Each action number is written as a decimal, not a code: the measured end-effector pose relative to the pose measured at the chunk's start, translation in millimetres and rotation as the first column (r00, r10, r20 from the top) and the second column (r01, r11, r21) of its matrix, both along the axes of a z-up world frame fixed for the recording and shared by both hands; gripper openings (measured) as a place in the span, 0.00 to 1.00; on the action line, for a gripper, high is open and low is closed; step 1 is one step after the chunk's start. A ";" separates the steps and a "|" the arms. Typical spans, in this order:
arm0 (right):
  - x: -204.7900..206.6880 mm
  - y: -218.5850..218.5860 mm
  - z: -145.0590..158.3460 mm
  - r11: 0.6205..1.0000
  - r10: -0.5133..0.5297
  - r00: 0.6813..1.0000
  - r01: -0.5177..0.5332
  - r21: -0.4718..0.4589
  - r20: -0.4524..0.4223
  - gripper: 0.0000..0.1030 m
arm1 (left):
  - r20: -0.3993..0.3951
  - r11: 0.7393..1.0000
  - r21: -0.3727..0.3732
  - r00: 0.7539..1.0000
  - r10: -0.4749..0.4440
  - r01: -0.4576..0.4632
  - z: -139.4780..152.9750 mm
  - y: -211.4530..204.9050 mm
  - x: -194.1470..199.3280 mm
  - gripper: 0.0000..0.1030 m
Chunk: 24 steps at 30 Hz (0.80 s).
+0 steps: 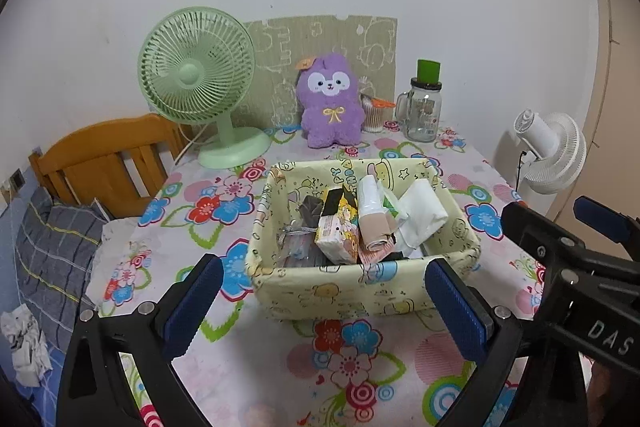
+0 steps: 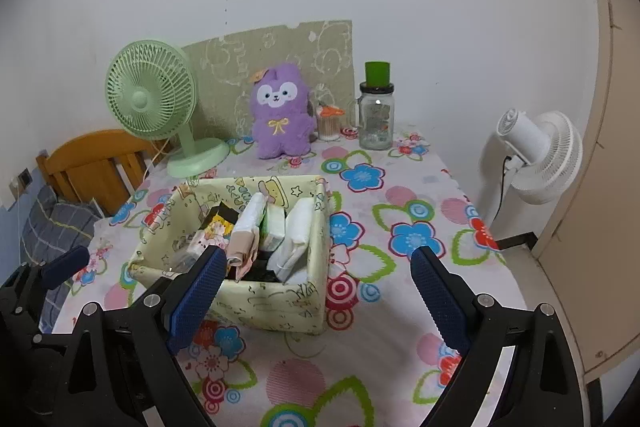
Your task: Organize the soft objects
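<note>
A pale yellow fabric basket (image 1: 352,293) (image 2: 280,301) stands mid-table. It holds several soft packs: tissue packets (image 1: 338,231) (image 2: 296,231), a beige roll (image 1: 374,229) and white folded pieces (image 1: 420,211). A purple plush toy (image 1: 330,103) (image 2: 280,111) sits upright at the back by the wall. My left gripper (image 1: 324,299) is open and empty just in front of the basket. My right gripper (image 2: 316,291) is open and empty at the basket's near right; it also shows in the left wrist view (image 1: 560,227).
A green desk fan (image 1: 200,87) (image 2: 156,99) stands back left. A glass jar with a green lid (image 1: 424,107) (image 2: 376,111) and a cotton-swab cup (image 2: 328,123) stand back right. A white fan (image 2: 536,155) stands off the table's right edge. A wooden bed headboard (image 1: 104,159) is at left.
</note>
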State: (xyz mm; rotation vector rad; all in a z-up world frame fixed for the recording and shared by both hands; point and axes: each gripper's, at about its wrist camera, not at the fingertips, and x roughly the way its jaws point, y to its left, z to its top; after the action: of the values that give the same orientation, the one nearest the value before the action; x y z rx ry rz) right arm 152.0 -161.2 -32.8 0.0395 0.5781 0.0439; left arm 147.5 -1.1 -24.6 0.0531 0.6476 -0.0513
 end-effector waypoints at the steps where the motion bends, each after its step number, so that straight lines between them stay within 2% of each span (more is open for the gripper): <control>1: -4.8 -0.9 1.8 1.000 0.000 1.000 0.000 -0.002 0.006 0.92 | 0.005 1.000 -0.002 1.000 0.001 -0.001 1.9 0.8 -4.1 0.99; 7: -34.2 -5.8 13.5 1.000 0.000 0.999 0.000 -0.003 0.044 0.92 | 0.043 1.000 -0.006 0.999 0.022 -0.021 15.0 8.1 -32.1 0.99; 10: -48.1 -8.8 18.7 1.000 -0.007 0.998 0.007 0.001 0.064 0.96 | 0.063 0.999 -0.016 0.998 0.030 -0.029 22.4 12.1 -46.5 0.99; 15: -68.9 -14.1 29.5 1.000 -0.020 0.995 0.021 -0.007 0.099 0.97 | 0.097 0.999 -0.024 0.994 0.043 -0.040 34.4 15.7 -65.4 1.00; 24: -99.3 -15.4 44.0 0.999 -0.024 0.987 0.030 -0.037 0.156 0.99 | 0.147 0.999 -0.045 0.989 0.035 -0.028 52.0 15.6 -91.8 1.00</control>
State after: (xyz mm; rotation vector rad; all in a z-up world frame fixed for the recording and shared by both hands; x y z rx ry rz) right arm 52.7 -176.7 11.1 0.0054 0.4222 0.0089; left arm 55.7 14.5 27.4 0.0049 0.4989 -0.0305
